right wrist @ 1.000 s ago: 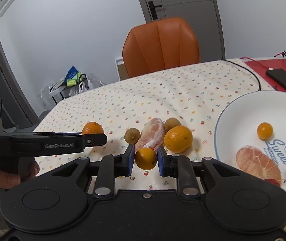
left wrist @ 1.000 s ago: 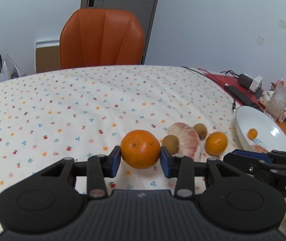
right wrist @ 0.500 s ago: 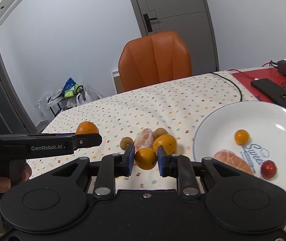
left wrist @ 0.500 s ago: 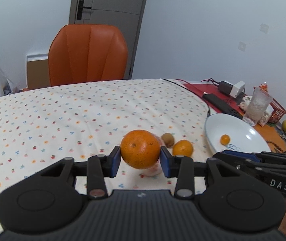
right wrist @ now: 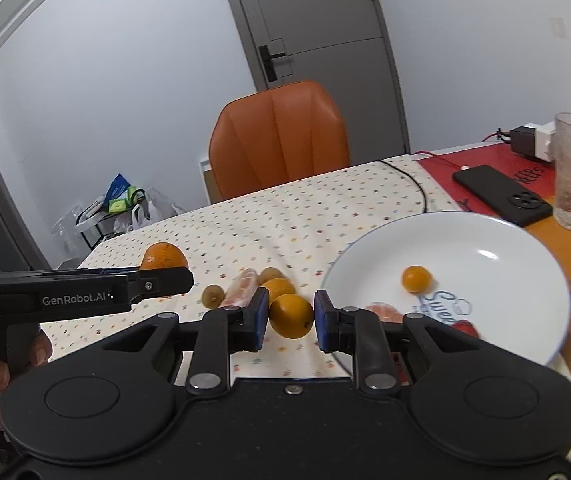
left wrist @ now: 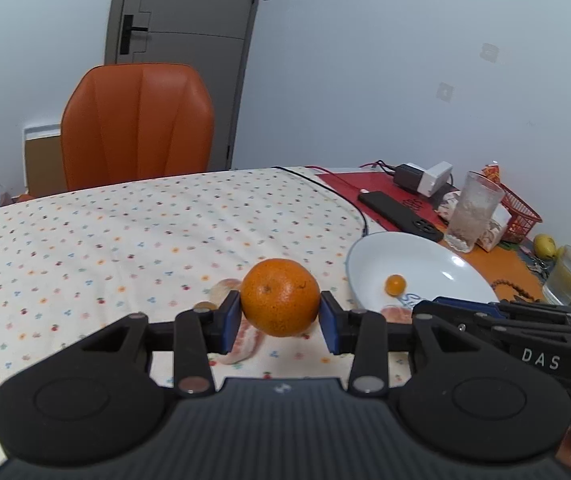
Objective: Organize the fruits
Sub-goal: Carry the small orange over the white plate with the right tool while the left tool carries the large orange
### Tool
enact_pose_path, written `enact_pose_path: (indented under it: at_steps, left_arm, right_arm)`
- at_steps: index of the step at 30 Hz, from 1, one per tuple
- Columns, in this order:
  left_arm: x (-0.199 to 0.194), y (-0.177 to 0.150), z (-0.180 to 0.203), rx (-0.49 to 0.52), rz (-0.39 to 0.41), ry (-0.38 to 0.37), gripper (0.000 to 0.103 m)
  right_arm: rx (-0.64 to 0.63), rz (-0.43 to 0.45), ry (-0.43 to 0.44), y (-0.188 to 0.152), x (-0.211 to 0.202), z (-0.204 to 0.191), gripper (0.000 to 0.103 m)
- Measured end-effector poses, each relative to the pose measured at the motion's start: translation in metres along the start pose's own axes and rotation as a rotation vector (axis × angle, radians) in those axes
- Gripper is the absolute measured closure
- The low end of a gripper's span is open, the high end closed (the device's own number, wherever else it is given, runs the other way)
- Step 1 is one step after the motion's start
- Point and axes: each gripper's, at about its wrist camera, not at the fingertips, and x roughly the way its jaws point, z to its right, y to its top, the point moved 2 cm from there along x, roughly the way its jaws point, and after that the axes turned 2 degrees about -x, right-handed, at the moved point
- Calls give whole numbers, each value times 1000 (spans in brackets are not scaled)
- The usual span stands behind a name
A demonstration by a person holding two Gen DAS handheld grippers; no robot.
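Fingers first: on our left gripper the blue fingers squeeze a big round orange with bumpy skin. On our right gripper the blue fingers squeeze a small smooth yellow-orange fruit. Both fruits are held up in the air, off the desk.

We have moved since a second ago. Both hands have come up a little and slid to the right. In the left view the fruits lying on the desk used to sit right ahead of the big orange. Now they have slipped to the left and lie low behind it. We see the pink peeled fruit piece and a brown kiwi there. The round white plate used to be at the far right edge, and now it is much closer to the middle. In the right view the plate fills more of the picture than before.

Going right, the plate sits on the dotted white cloth on the desk. It already holds a tiny orange fruit, a pink peeled piece and something small and red.

We think both fruits are on their way to the plate. They are not over it yet, so the grip should stay tight. Three or four fruits wait on the cloth for later.
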Motion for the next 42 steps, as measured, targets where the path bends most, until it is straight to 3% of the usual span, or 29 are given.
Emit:
enact_pose_path:
  at_steps: [23,42]
  left_arm:
    - [26,0,64,58,-15,-60,63]
    - [77,1,99,92,-77,-98,63]
  right_arm:
    - [76,35,-82,-8,-32,69,81]
    - [153,20,-141,-19,-31,125,80]
